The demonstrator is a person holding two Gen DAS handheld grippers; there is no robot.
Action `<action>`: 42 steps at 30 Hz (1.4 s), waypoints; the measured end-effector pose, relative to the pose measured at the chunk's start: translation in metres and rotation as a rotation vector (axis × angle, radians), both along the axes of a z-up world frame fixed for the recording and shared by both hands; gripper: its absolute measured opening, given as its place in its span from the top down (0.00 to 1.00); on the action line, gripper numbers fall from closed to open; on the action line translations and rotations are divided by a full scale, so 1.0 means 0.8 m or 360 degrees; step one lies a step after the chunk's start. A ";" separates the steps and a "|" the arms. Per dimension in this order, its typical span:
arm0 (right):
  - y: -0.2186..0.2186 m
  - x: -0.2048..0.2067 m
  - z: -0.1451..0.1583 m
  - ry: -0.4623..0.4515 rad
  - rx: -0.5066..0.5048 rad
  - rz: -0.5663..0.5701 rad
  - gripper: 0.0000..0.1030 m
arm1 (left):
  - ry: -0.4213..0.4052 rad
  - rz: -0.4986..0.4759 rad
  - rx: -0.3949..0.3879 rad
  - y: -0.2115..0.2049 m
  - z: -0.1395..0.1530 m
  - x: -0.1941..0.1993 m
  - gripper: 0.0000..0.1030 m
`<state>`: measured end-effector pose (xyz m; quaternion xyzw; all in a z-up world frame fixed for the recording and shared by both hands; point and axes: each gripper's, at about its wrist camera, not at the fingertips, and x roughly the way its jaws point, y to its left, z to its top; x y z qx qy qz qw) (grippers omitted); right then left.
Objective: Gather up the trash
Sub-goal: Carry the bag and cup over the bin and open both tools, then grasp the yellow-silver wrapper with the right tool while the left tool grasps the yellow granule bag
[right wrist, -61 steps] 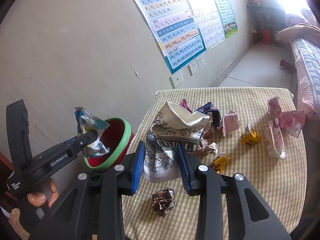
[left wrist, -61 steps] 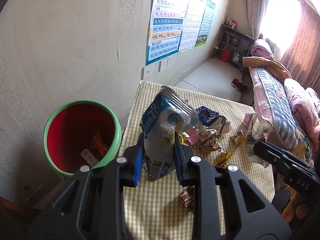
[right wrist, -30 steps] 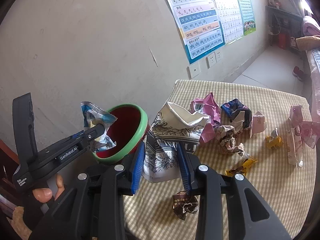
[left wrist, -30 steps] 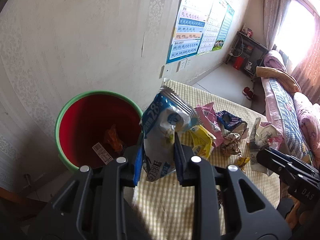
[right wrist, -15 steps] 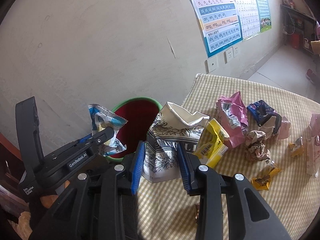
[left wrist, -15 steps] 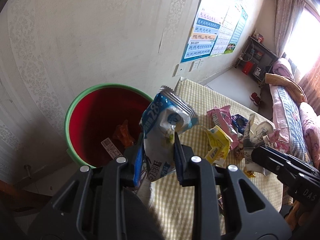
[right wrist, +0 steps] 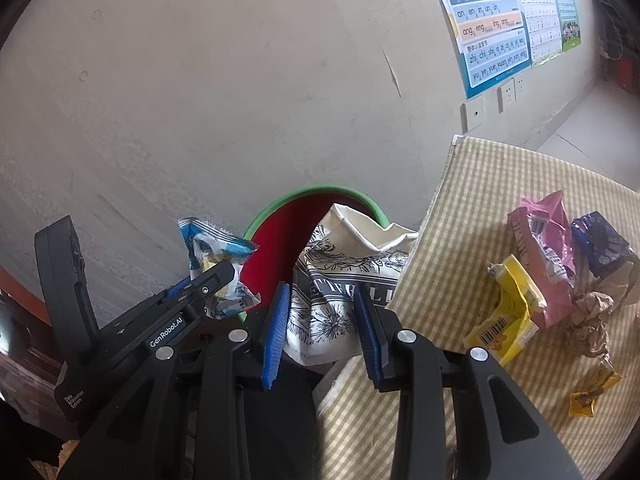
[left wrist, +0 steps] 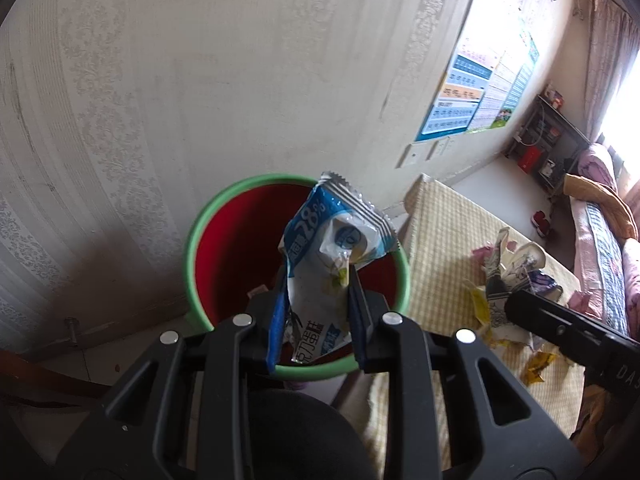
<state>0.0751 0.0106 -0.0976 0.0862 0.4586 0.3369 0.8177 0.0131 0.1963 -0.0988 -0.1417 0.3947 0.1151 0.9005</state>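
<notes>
My left gripper (left wrist: 316, 316) is shut on a blue and white snack wrapper (left wrist: 332, 256) and holds it over the mouth of the red bin with a green rim (left wrist: 236, 248). In the right wrist view the same wrapper (right wrist: 218, 268) hangs by the bin (right wrist: 280, 232). My right gripper (right wrist: 324, 324) is shut on a crushed white paper cup with black print (right wrist: 344, 276), held at the bin's near edge beside the table. Loose trash lies on the checked tablecloth (right wrist: 500, 200): a yellow carton (right wrist: 508, 316), a pink bag (right wrist: 540, 256), a dark blue wrapper (right wrist: 600, 244).
The bin stands on the floor against the wall, left of the table. Inside it lie a few scraps (left wrist: 256, 292). A crumpled brown paper (right wrist: 592, 320) and a gold wrapper (right wrist: 592, 392) lie to the right. A bed (left wrist: 604, 240) runs along the far side.
Both grippers have swung left from over the table toward the bin. The snack wrapper now hangs over the bin's opening, and the paper cup has come to the bin's edge.
</notes>
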 end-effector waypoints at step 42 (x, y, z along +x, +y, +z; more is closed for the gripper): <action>-0.229 -0.034 -0.077 0.0134 -0.0299 -0.0764 0.39 | 0.0236 -0.0423 -0.0086 -0.140 -0.057 0.001 0.40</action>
